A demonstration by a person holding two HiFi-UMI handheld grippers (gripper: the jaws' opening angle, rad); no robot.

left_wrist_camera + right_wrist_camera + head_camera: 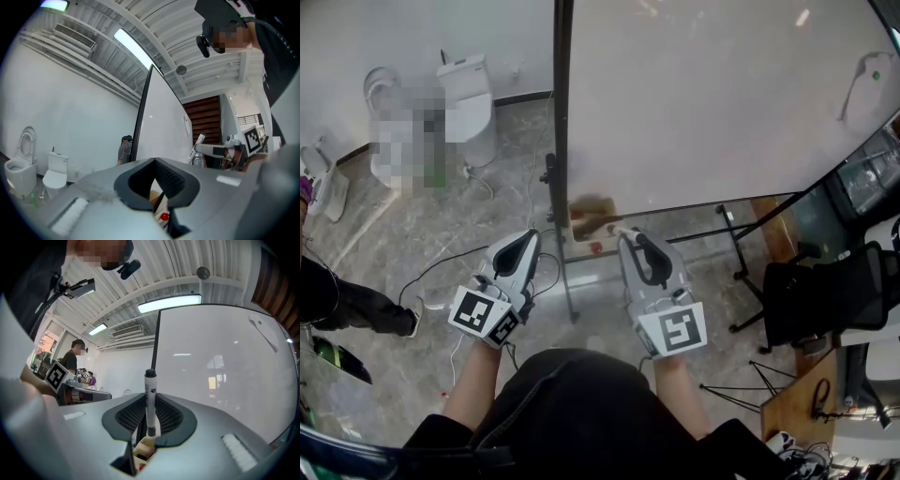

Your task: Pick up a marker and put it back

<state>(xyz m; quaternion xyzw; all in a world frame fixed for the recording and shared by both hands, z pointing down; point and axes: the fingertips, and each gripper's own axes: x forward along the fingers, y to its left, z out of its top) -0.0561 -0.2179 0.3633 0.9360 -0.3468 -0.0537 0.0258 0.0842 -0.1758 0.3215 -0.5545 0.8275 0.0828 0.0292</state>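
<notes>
A white marker (150, 399) with a black cap stands upright between the pads of my right gripper (150, 430), which is shut on it. In the head view that gripper (630, 238) points at the foot of the whiteboard (722, 94), and the marker's (617, 230) end pokes out ahead of it. Just beyond it is a small wooden tray (591, 217) with something red by it. My left gripper (525, 238) hovers level to the left of the board's post, its jaws together with nothing between them. The left gripper view also shows the held marker (197, 145).
The whiteboard's dark post (562, 141) and floor stand (570, 300) lie between the two grippers. A toilet (469, 94) stands at the back left and a black chair (825, 300) at the right. Cables (441, 272) trail over the floor, and a person's leg (356, 307) shows at the left edge.
</notes>
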